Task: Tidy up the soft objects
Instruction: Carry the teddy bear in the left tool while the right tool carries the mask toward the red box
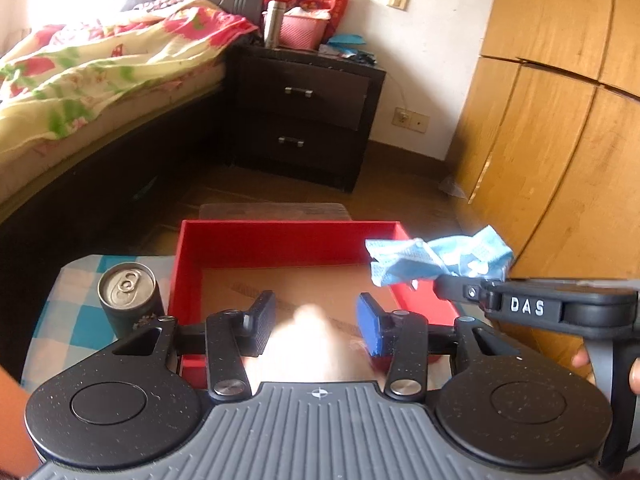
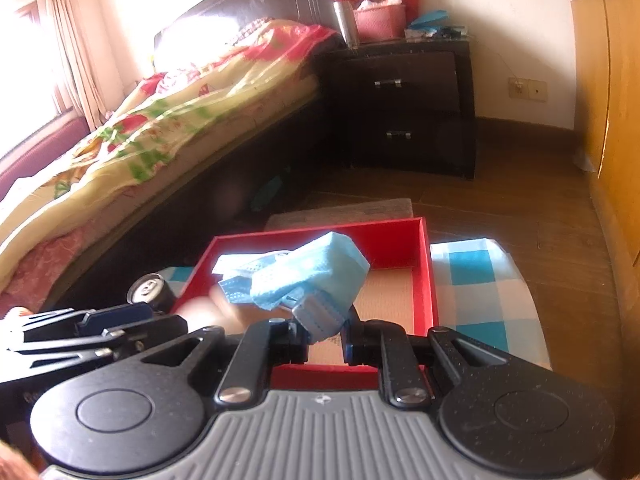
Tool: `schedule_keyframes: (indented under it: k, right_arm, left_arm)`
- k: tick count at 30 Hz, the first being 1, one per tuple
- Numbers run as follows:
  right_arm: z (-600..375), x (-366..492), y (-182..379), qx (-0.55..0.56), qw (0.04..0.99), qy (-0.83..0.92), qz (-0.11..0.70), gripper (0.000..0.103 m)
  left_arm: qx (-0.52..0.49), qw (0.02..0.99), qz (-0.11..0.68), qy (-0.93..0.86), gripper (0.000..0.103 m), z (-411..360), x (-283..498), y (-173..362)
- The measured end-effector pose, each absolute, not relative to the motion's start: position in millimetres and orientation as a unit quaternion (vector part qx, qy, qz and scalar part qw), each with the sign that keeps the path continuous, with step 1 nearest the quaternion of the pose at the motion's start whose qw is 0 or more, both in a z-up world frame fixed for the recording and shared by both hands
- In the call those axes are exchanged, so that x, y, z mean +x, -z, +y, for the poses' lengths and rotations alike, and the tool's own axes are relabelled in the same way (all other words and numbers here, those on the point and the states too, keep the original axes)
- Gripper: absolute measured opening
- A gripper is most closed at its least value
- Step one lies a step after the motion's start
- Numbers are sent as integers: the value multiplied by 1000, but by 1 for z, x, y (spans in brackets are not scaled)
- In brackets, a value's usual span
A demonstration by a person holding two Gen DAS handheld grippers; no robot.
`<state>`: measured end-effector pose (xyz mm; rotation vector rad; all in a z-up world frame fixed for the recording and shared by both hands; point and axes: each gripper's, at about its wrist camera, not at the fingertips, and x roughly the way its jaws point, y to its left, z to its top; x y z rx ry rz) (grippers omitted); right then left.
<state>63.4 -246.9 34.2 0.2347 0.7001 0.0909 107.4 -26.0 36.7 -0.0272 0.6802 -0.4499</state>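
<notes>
A red open box (image 1: 288, 240) with a brown cardboard floor stands on a blue-and-white checked cloth (image 1: 72, 300). My left gripper (image 1: 316, 326) hangs over the box's near part, and a pale, blurred soft thing (image 1: 316, 336) fills the gap between its pads. My right gripper (image 2: 320, 332) is shut on a crumpled bundle of light-blue face masks (image 2: 304, 276), held above the red box (image 2: 424, 280). In the left wrist view the right gripper (image 1: 446, 286) comes in from the right, with the face masks (image 1: 436, 256) over the box's right rim. In the right wrist view the left gripper (image 2: 160, 318) sits low on the left.
A dark drink can (image 1: 128, 300) stands upright just left of the box. A bed with a floral quilt (image 1: 100, 68) lies to the left, a dark two-drawer nightstand (image 1: 304, 120) behind, a wooden wardrobe (image 1: 560, 120) on the right. Wooden floor lies beyond the box.
</notes>
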Motion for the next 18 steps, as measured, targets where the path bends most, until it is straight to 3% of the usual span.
schedule_keyframes:
  k: [7, 9, 10, 11, 14, 16, 18]
  right_arm:
    - [-252, 81, -15, 111, 925, -37, 363, 0]
    - [-252, 81, -13, 111, 923, -36, 366, 0]
    - [-252, 80, -12, 114, 922, -37, 369, 0]
    - [-251, 79, -11, 114, 921, -39, 372, 0]
    - [-247, 74, -10, 100, 920, -44, 375, 0]
    - [-247, 71, -9, 98, 920, -46, 378, 0]
    - [-249, 70, -8, 98, 918, -45, 380, 0]
  left_arm:
    - [37, 903, 365, 224, 47, -30, 105, -23]
    - [78, 890, 378, 242, 59, -39, 101, -18]
    - [86, 881, 385, 262, 76, -43, 98, -14]
    - [94, 877, 388, 269, 83, -46, 97, -10]
    - [135, 865, 398, 275, 90, -61, 92, 2]
    - [136, 866, 402, 265, 91, -67, 96, 10]
    - [108, 863, 427, 246, 84, -68, 105, 20]
